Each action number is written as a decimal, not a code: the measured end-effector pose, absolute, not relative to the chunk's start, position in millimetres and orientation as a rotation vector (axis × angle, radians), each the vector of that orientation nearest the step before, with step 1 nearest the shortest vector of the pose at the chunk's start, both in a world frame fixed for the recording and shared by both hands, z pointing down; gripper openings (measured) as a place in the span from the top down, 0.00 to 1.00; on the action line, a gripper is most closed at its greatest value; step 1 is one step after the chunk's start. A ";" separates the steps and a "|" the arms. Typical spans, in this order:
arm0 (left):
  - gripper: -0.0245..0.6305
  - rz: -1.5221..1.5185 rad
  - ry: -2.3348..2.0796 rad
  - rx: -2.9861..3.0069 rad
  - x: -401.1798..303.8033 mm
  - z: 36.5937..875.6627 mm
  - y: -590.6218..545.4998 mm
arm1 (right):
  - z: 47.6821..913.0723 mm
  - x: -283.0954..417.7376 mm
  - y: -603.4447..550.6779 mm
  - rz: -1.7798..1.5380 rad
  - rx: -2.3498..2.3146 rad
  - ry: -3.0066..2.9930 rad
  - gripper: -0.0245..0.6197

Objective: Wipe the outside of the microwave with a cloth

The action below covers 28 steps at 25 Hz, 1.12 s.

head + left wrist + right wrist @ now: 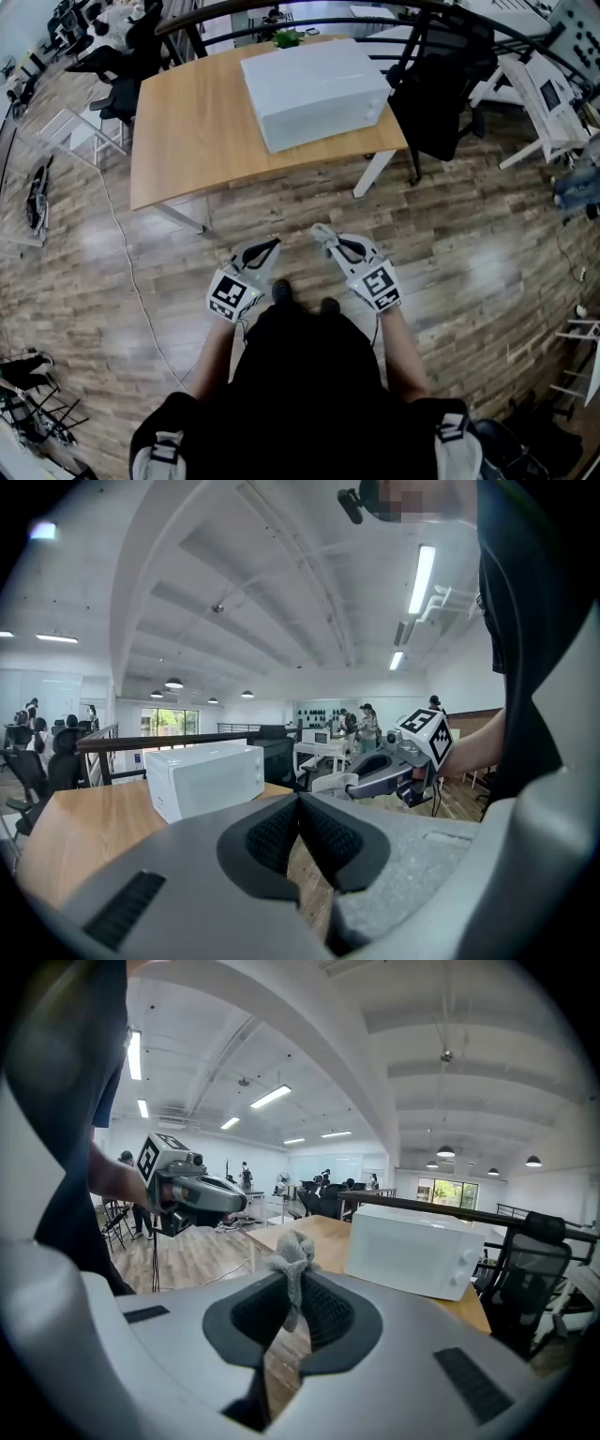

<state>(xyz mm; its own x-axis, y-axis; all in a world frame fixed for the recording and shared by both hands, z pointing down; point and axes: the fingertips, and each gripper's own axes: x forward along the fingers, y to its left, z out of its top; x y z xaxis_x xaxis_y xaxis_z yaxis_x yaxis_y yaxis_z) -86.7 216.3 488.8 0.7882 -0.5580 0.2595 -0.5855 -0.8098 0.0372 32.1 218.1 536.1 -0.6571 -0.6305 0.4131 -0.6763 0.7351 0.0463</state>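
On the table (187,131): microwave (314,89), chair (441,84) beside | left tongs (298,803) pressed together | right tongs (292,1288) pinching cloth (291,1252)

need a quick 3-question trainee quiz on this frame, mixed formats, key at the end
1. Multiple choice: the right gripper holds A) a sponge, B) a grey cloth, C) nothing.
2. True or false: the grey cloth touches the white microwave on the table.
3. Fill in: the left gripper has its jaws ____, with nothing between them.
Key: 1 B. 2 false, both grippers are well short of the table. 3 shut.
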 end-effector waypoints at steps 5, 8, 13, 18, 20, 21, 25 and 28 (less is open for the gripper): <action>0.96 0.367 -0.915 2.849 -106.4 489.1 202.9 | 530.5 12.7 200.0 0.100 1.006 -2.544 0.92; 0.96 0.365 -0.919 2.876 -121.3 488.0 193.6 | 532.1 -1.1 192.4 0.128 1.026 -2.535 0.92; 0.96 0.369 -0.915 2.896 -141.6 489.6 177.8 | 536.0 -17.5 177.6 0.129 1.043 -2.528 0.92; 0.96 0.384 -0.902 2.908 -161.8 493.8 164.4 | 539.3 -37.6 163.7 0.136 1.060 -2.528 0.92; 0.96 0.390 -0.893 2.897 -168.7 495.7 160.8 | 540.5 -45.8 159.2 0.135 1.063 -2.529 0.92; 0.96 0.394 -0.887 2.892 -171.6 496.8 159.9 | 541.3 -49.4 157.4 0.132 1.063 -2.529 0.92; 0.96 0.410 -0.870 2.878 -180.5 502.4 159.2 | 547.9 -59.4 153.5 0.130 1.052 -2.521 0.92; 0.96 0.411 -0.880 2.848 -189.9 508.5 160.7 | 550.1 -63.6 153.0 0.140 1.052 -2.514 0.92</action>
<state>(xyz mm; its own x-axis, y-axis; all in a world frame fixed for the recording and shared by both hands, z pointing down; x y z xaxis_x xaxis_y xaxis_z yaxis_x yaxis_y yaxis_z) -189.9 160.7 508.5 0.7928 -0.5329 0.2958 -0.5689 -0.8211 0.0456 -63.6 153.0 550.1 -0.6313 -0.6601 0.4072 -0.7011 0.7102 0.0642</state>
